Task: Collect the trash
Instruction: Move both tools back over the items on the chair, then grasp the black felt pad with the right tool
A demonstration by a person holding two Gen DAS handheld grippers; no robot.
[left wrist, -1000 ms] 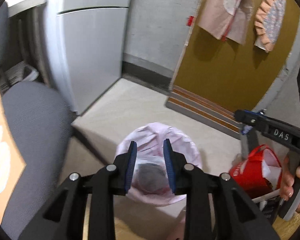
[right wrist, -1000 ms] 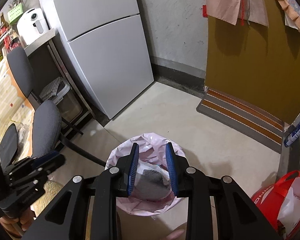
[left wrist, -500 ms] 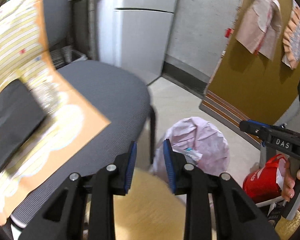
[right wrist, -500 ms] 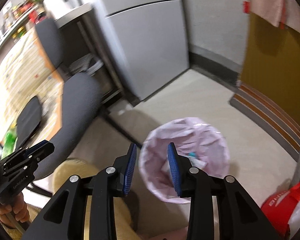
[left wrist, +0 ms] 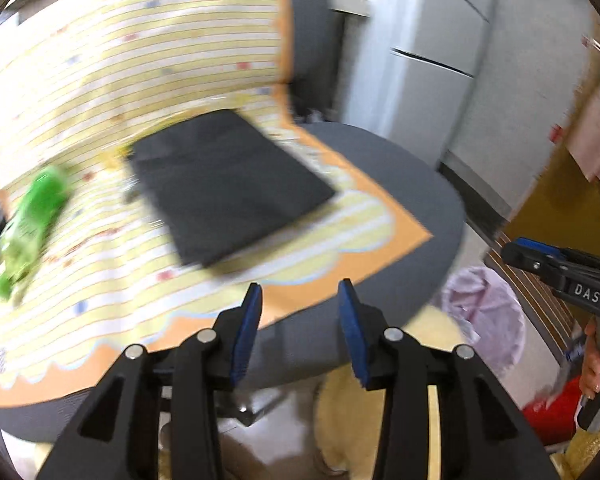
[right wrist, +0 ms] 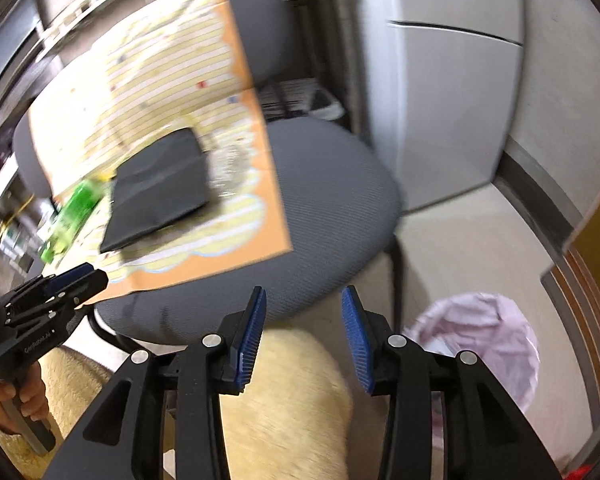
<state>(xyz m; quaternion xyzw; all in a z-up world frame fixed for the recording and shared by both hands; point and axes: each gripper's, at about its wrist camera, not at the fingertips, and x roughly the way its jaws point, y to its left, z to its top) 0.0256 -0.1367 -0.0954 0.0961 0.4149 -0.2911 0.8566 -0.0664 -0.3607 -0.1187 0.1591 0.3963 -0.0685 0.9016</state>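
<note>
1. We see the left gripper [left wrist: 300, 320] aimed down at a grey office chair [left wrist: 420, 184], its blue-padded jaws opening with nothing between them.

2. The right gripper [right wrist: 303, 332] points the same way, its jaws also opening and empty, above the front edge of the chair seat and a cream fleece-clad leg [right wrist: 292, 400].

3. A yellow-striped mat with an orange border [left wrist: 140, 80] is draped over the chair's seat and backrest; a flat black pad [left wrist: 228, 184] lies on it.

4. The trash left to collect, a green plastic bottle [left wrist: 32, 220], lies on the mat to the left of the black pad, blurred in both views; we also see it from the right wrist [right wrist: 74, 212].

5. The bin lined with a pink bag [right wrist: 488, 344] stands on the pale floor to the right of the chair, well apart from the bottle; we cannot make out its contents.

6. Each gripper appears in the other's view, held by a hand [left wrist: 596, 364] at the frame edge.

7. A white refrigerator [right wrist: 452, 100] stands behind the chair, and a red container [left wrist: 552, 416] sits low at the right of the left-wrist view.
</note>
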